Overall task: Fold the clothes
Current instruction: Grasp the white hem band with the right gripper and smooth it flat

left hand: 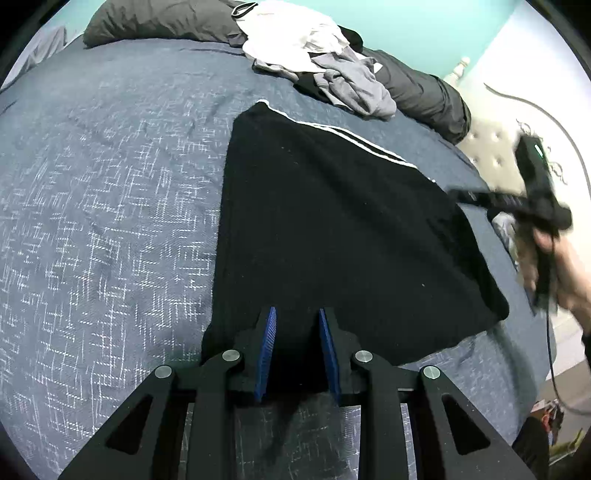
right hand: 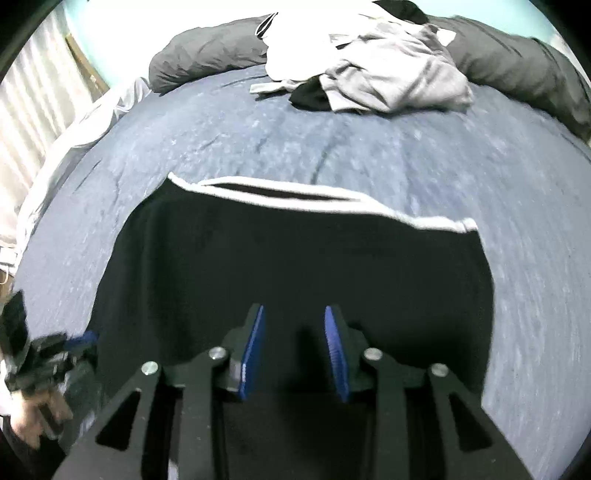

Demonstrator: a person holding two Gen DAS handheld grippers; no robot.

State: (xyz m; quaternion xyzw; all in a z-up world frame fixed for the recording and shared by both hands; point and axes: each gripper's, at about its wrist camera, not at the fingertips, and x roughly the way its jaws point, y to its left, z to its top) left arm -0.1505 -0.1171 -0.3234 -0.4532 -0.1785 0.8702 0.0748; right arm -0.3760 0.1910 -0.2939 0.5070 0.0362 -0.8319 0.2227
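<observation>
A black garment with white side stripes (left hand: 332, 221) lies flat on the blue bedspread (left hand: 110, 184). My left gripper (left hand: 297, 314) is open, its blue pads over the garment's near edge, holding nothing. My right gripper (right hand: 294, 312) is open above the same garment (right hand: 295, 251), its stripes along the far edge. The right gripper also shows blurred at the garment's right side in the left wrist view (left hand: 476, 197). The left gripper shows blurred at the lower left in the right wrist view (right hand: 79, 339).
A pile of white, grey and black clothes (left hand: 314, 62) lies at the bed's far end, also in the right wrist view (right hand: 369, 66). Dark grey pillows (left hand: 159, 22) line the head of the bed. The bed's right edge (left hand: 532, 332) drops to the floor.
</observation>
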